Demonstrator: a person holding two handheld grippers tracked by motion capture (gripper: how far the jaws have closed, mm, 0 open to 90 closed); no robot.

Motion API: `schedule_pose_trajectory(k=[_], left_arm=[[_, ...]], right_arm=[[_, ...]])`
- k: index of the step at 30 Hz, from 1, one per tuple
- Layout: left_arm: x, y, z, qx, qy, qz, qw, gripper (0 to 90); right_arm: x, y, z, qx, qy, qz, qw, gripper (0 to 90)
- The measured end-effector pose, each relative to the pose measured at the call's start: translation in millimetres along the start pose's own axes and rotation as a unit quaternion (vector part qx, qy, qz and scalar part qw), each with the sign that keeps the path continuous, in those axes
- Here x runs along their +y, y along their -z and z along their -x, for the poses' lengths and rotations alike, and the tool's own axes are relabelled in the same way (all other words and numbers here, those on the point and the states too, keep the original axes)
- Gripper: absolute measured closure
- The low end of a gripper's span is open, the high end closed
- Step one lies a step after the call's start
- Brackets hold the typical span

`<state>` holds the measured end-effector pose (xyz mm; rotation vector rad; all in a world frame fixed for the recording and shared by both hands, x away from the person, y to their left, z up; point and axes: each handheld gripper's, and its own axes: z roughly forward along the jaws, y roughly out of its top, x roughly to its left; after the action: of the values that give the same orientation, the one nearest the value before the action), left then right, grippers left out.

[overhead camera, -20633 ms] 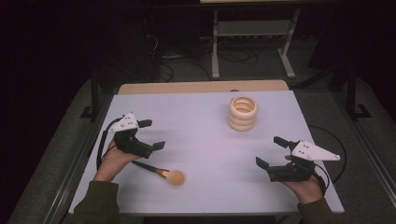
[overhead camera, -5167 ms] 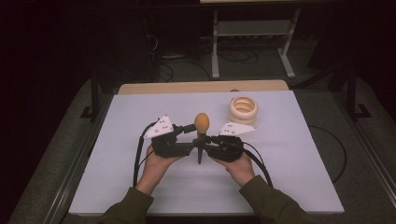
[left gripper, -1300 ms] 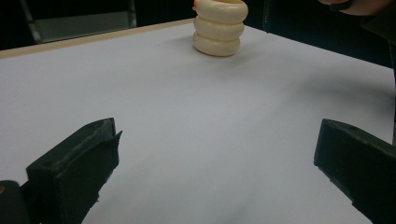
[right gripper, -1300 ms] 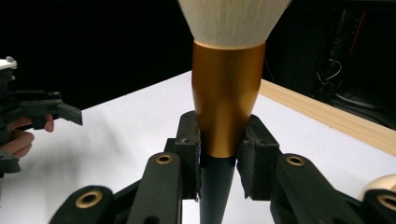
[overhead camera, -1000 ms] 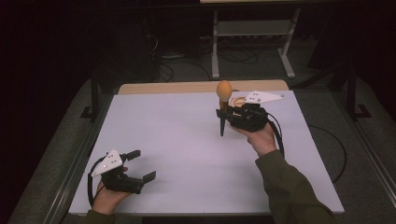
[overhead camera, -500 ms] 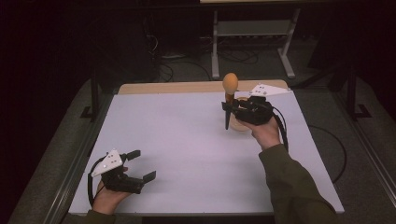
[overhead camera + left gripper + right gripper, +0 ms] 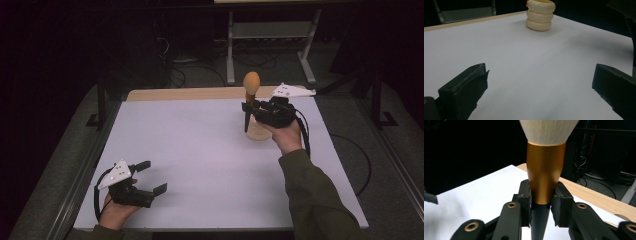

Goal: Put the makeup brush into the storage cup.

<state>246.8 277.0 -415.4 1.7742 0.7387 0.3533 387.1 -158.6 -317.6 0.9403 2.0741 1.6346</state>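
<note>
A: What is seen nearest, at the front edge of the worktop (image 7: 200,150)?

B: The left tongs (image 7: 150,177) are seen there, near the front left corner, held in a hand (image 7: 114,212). Their jaws are spread wide apart, and nothing is kept between them. In the left gripper view only bare white surface is found between the two black jaws.

A: And what is found farther back?

B: On the right side, toward the far edge, the right tongs (image 7: 246,107) are held above the worktop by the other hand (image 7: 287,136). A green sleeve (image 7: 315,195) is worn on that arm. These tongs are clamped on a brush (image 7: 249,100).

A: How is the brush held?

B: It is kept upright, with the round orange head on top and the dark pointed handle directed down. In the right gripper view the jaws are pressed on it just where the copper collar (image 7: 545,172) meets the black handle (image 7: 540,222). The pale bristles (image 7: 549,130) are seen above the collar.

A: Is something placed behind it?

B: A cream holder (image 7: 257,131), made like three stacked rings, is standing on the worktop just beside the handle tip, partly hidden by the right hand. In the left gripper view it is seen far back (image 7: 540,15). Whether the tip touches it cannot be told.
</note>
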Motion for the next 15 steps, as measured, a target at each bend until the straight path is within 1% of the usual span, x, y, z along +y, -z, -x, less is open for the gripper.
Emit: schedule_pose_trajectory(k=[3, 6, 7, 12, 15], left_arm=[[-0.2, -0.2, 0.1, -0.001, 0.001, -0.001, 1.0000, 0.0], [-0.1, -0.4, 0.3, -0.001, 0.002, 0.001, 1.0000, 0.0], [0.0, -0.3, 0.3, -0.001, 0.002, 0.000, 1.0000, 0.0], [0.0, -0.4, 0.4, -0.002, 0.003, 0.002, 1.0000, 0.0], [0.0, -0.4, 0.6, -0.002, 0.003, 0.002, 1.0000, 0.0]], right_arm=[[0.3, -0.7, 3.8, -0.005, 0.000, 0.006, 1.0000, 70.6], [0.5, -1.5, 5.8, -0.011, 0.000, 0.005, 0.9999, 70.5], [1.0, -2.4, 8.1, -0.018, -0.001, 0.007, 0.9998, 70.5], [2.5, -3.8, 13.9, -0.031, -0.003, 0.015, 0.9994, 70.5], [2.9, -5.7, 17.0, -0.037, -0.003, 0.015, 0.9992, 70.5]])
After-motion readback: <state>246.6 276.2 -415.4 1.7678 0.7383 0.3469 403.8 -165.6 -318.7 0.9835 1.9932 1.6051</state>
